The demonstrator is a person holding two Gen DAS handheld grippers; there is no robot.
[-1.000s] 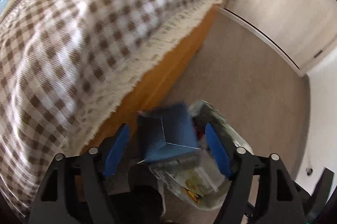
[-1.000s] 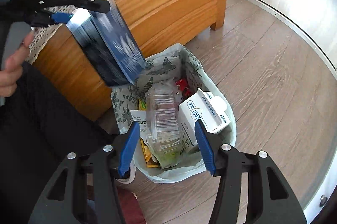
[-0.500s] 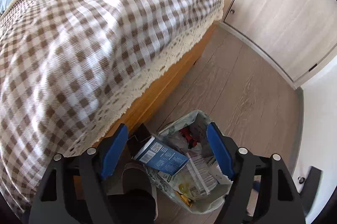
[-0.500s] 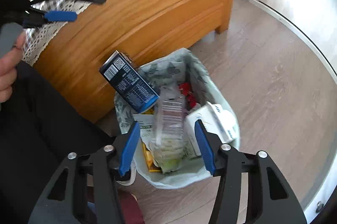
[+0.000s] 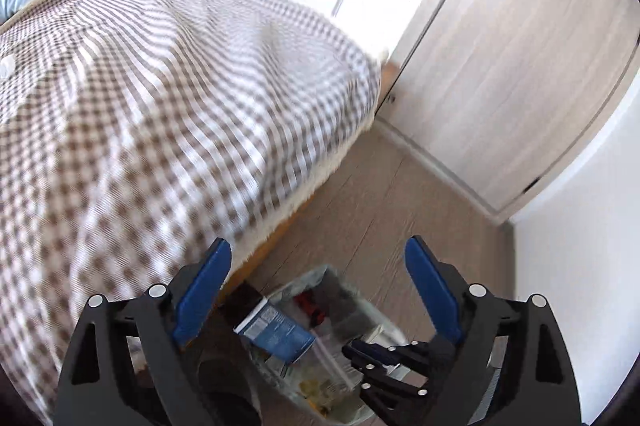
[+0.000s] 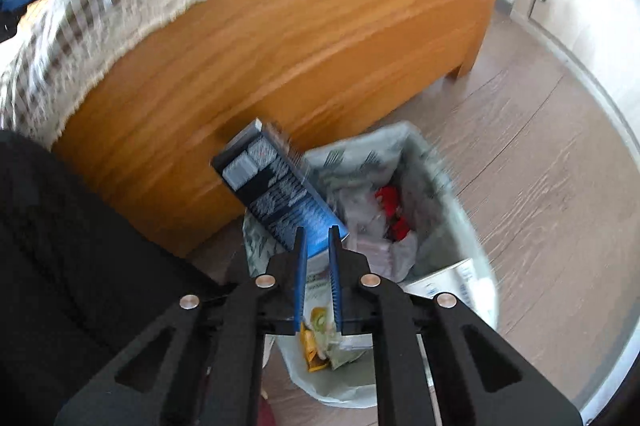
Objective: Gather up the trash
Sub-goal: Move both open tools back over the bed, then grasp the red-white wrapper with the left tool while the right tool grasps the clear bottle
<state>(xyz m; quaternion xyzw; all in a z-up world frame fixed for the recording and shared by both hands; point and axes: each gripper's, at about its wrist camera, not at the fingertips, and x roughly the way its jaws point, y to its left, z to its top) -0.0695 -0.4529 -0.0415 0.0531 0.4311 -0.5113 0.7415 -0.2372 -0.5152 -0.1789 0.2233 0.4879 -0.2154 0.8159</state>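
A patterned trash bag [image 6: 448,193] stands on the floor beside the bed, full of cartons and wrappers. A blue box [image 6: 280,193] leans on its near-left rim, half inside; it also shows in the left wrist view [image 5: 276,332]. My left gripper [image 5: 318,292] is open and empty, high above the bag [image 5: 344,290]. My right gripper [image 6: 318,238] has its jaws nearly closed just over the bag's near edge, with nothing clearly held between them. A white milk carton [image 6: 448,286] lies in the bag.
The wooden bed frame [image 6: 300,37] with a checked cover [image 5: 160,97] fills the left. A pale door [image 5: 500,73] and white wall stand on the right. Wood floor [image 6: 540,153] lies around the bag. My dark-clothed leg [image 6: 60,246] is at the lower left.
The left gripper let go of the blue box, which dropped onto the bag's rim, then rose and tilted up. The right gripper's jaws closed from wide open.
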